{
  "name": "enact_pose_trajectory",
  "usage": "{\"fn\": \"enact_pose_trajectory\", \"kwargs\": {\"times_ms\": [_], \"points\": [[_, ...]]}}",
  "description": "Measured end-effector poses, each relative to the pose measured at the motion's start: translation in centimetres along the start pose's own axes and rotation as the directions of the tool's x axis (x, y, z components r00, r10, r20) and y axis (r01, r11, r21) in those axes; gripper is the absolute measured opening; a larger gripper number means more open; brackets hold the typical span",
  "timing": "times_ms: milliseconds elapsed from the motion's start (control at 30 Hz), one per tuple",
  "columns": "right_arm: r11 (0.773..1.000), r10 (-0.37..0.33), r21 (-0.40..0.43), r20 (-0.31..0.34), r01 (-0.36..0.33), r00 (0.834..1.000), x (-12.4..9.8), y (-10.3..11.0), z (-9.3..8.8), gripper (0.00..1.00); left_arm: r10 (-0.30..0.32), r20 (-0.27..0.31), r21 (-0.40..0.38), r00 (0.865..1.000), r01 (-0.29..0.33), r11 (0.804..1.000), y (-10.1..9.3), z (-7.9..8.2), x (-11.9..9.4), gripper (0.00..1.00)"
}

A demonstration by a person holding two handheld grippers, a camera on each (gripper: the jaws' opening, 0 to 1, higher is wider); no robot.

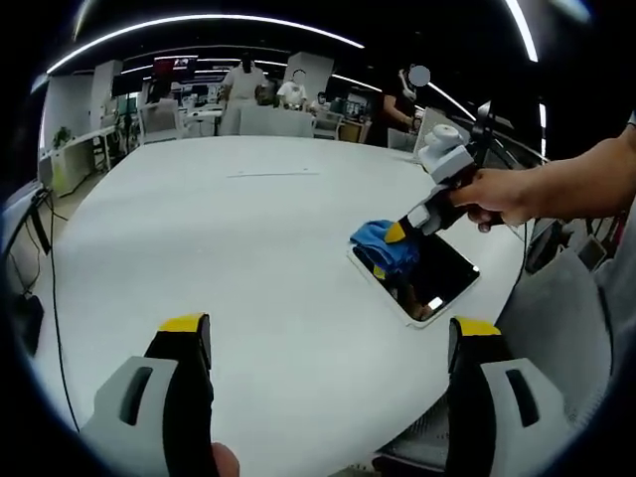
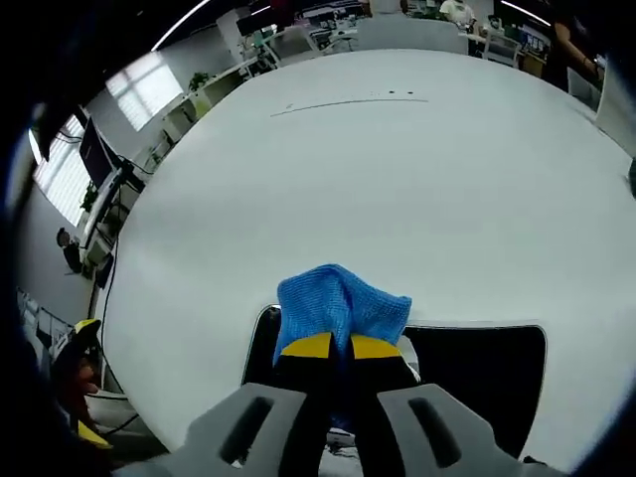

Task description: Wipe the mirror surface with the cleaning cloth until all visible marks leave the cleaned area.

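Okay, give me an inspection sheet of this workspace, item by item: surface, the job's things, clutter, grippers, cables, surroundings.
Surface: large white table, rounded edge, mostly bare.
Job's things: dark mirror lying flat near the table edge; blue cloth bunched on one end of it. Marks too small to tell.
Clutter: nothing seen on the table apart from a thin seam line.
Grippers: right gripper shut on the cloth, pressing it to the mirror; left gripper open, holding nothing, above the table.
Cables: a dark cable hangs past the table's far side.
Surroundings: open office with desks, chairs, ceiling light strips, people standing far back.
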State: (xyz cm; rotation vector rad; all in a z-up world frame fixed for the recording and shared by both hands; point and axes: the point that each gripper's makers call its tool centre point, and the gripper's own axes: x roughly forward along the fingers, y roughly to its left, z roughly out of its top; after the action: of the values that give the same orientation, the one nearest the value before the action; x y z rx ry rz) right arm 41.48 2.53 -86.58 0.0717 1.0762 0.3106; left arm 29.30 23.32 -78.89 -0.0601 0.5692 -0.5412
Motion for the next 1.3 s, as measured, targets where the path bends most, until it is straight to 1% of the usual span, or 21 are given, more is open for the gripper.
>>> {"fn": "enact_pose_trajectory", "kwargs": {"times_ms": [67, 333, 433, 467, 500, 533, 900, 1133, 1300], "points": [[1.0, -0.003, 0.003, 0.0, 0.003, 1.0, 0.1, -0.3, 0.0, 0.0, -0.003, 0.012, -0.01, 1.0, 0.003, 1.0, -0.1, 0.2, 0.0, 0.99], [1.0, -0.015, -0.01, 0.003, 0.015, 1.0, 0.3, -0.2, 0.1, 0.0, 0.005, 0.015, -0.008, 1.0, -0.005, 1.0, -0.1, 0.4, 0.1, 0.99], [1.0, -0.014, 0.02, -0.003, 0.014, 1.0, 0.1, -0.1, -0.3, 0.0, 0.006, 0.014, -0.003, 1.0, -0.005, 1.0, -0.1, 0.4, 0.0, 0.99], [1.0, -0.016, 0.016, -0.005, 0.016, 1.0, 0.1, 0.0, -0.4, 0.0, 0.005, 0.014, -0.001, 1.0, -0.005, 1.0, -0.1, 0.5, 0.0, 0.99], [1.0, -0.02, -0.005, -0.006, 0.02, 1.0, 0.1, 0.1, -0.5, 0.0, 0.005, 0.013, 0.001, 1.0, -0.005, 1.0, -0.1, 0.5, 0.0, 0.99], [1.0, -0.024, -0.016, -0.004, 0.024, 1.0, -0.1, 0.3, -0.8, 0.0, 0.005, 0.012, 0.004, 1.0, -0.005, 1.0, 0.0, 0.4, 0.0, 0.99], [1.0, -0.017, -0.003, -0.003, 0.017, 1.0, -1.2, 0.8, -2.7, 0.0, 0.002, 0.022, 0.024, 1.0, -0.002, 1.0, -0.1, 1.2, -0.2, 0.99], [1.0, -0.01, 0.005, -0.001, 0.01, 1.0, -2.1, 1.2, -4.2, 0.0, -0.011, 0.014, 0.033, 1.0, 0.01, 0.999, -0.4, 0.8, -0.3, 0.99], [1.0, -0.003, 0.015, -0.009, 0.003, 1.0, -2.5, 1.4, -5.1, 0.0, -0.017, 0.008, 0.052, 1.0, 0.017, 0.999, -0.7, 0.9, -0.5, 0.99]]}}
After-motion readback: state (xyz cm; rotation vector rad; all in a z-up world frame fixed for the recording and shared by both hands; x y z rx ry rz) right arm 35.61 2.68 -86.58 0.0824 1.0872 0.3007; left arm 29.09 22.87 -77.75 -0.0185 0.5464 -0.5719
